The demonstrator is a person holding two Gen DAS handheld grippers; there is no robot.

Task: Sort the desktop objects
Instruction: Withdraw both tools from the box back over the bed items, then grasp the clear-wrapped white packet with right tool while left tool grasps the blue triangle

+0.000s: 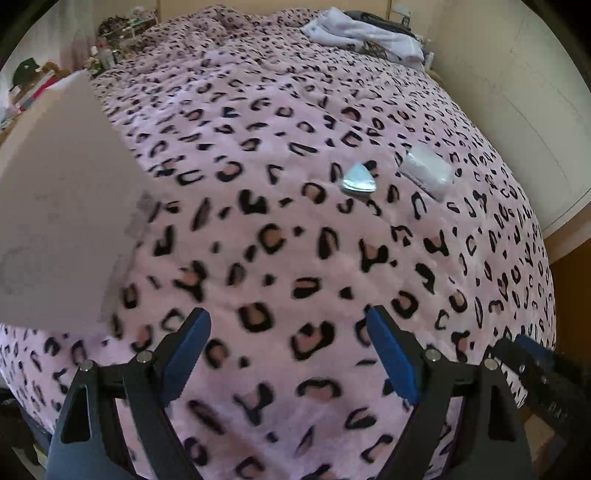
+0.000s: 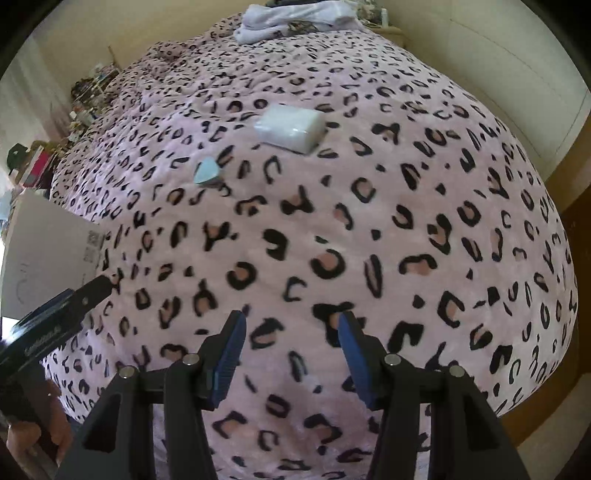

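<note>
A white tissue pack (image 2: 290, 127) lies on the pink leopard-print bedspread (image 2: 332, 240), far ahead of my right gripper (image 2: 291, 332), which is open and empty. A small pale-blue triangular case (image 2: 207, 173) lies just left of the pack. The left wrist view shows the same case (image 1: 357, 180) and tissue pack (image 1: 427, 170) ahead and to the right of my left gripper (image 1: 290, 328), open with nothing between its blue pads. A white box (image 1: 55, 206) stands at the left, close to the left gripper. The left gripper (image 2: 59, 306) also shows at the left edge of the right wrist view.
White folded clothes (image 2: 291, 18) lie at the far end of the bed. A cluttered shelf (image 2: 88, 96) stands beyond the bed's left side. A cream wall (image 1: 517, 92) runs along the right. The white box (image 2: 48, 247) sits at the bed's left edge.
</note>
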